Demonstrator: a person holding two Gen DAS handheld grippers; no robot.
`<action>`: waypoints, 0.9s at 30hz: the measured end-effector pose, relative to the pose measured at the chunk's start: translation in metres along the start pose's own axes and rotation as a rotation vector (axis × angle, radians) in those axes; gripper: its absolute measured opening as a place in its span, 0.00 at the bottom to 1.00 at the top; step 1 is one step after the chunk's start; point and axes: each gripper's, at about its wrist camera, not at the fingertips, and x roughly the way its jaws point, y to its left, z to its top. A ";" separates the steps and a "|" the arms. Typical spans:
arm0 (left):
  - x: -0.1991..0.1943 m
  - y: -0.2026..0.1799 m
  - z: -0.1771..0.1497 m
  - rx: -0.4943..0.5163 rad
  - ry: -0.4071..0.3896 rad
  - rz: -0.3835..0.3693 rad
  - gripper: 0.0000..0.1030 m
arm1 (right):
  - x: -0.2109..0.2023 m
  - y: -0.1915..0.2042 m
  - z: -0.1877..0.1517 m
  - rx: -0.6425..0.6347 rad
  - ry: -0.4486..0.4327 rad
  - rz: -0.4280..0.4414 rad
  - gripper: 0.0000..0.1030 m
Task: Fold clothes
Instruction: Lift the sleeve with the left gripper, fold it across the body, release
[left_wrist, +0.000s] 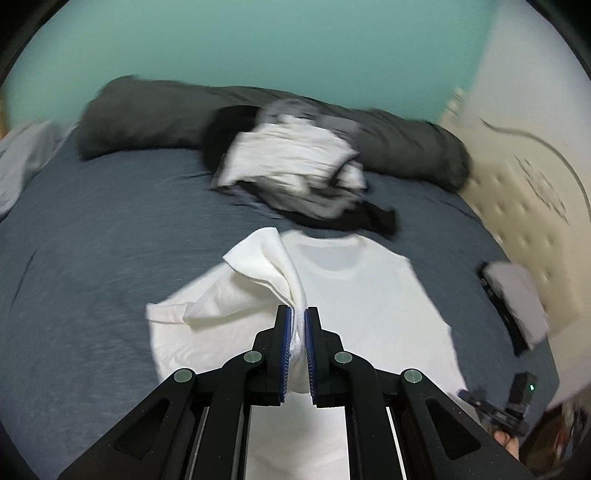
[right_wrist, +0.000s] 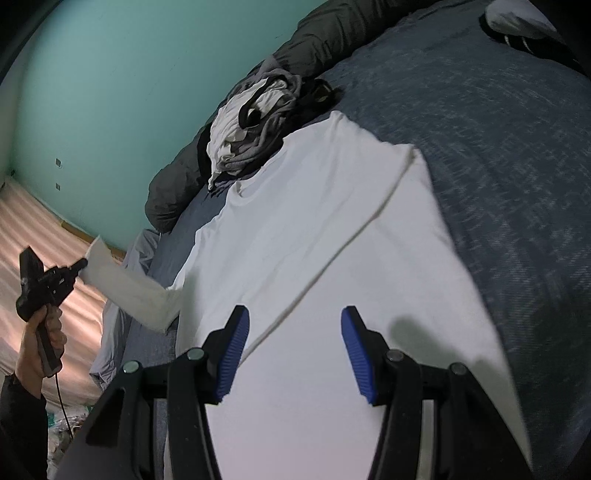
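**Inspector A:** Progress on the white T-shirt (left_wrist: 369, 295)?

**Inspector B:** Early, by his reading. It lies spread on the bed (left_wrist: 92, 258), collar away from the jaws. The left gripper (left_wrist: 298, 325) has its jaws clamped on a fold of the shirt's sleeve side, and that cloth is lifted off the bed. In the right wrist view the sleeve stretches out sideways from the body of the shirt to those jaws. A crease line runs lengthwise across the shirt body, so one side may already be turned in; he cannot be sure.

**Inspector A:** The right gripper (right_wrist: 293, 350)?

**Inspector B:** Jaws apart, nothing between them, hovering over the shirt's near hem area.

**Inspector A:** What is left?

**Inspector B:** The held side is to be laid over, then the remaining folds. Beyond the collar, a heap of unfolded clothes (left_wrist: 291, 162) waits.

**Inspector A:** Surface and room?

**Inspector B:** Grey-blue sheet, a dark long pillow (left_wrist: 147, 118) beyond the heap, a teal wall (left_wrist: 258, 44), and a cream tufted headboard (left_wrist: 524, 192) right of the left jaws.
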 end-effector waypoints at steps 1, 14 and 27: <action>0.005 -0.019 0.000 0.023 0.006 -0.020 0.08 | -0.004 -0.003 0.001 0.005 -0.004 0.001 0.51; 0.100 -0.187 -0.076 0.197 0.194 -0.184 0.08 | -0.026 -0.023 0.008 0.051 -0.014 0.005 0.52; 0.152 -0.163 -0.151 0.154 0.324 -0.142 0.08 | -0.003 -0.024 0.002 0.067 0.056 -0.002 0.52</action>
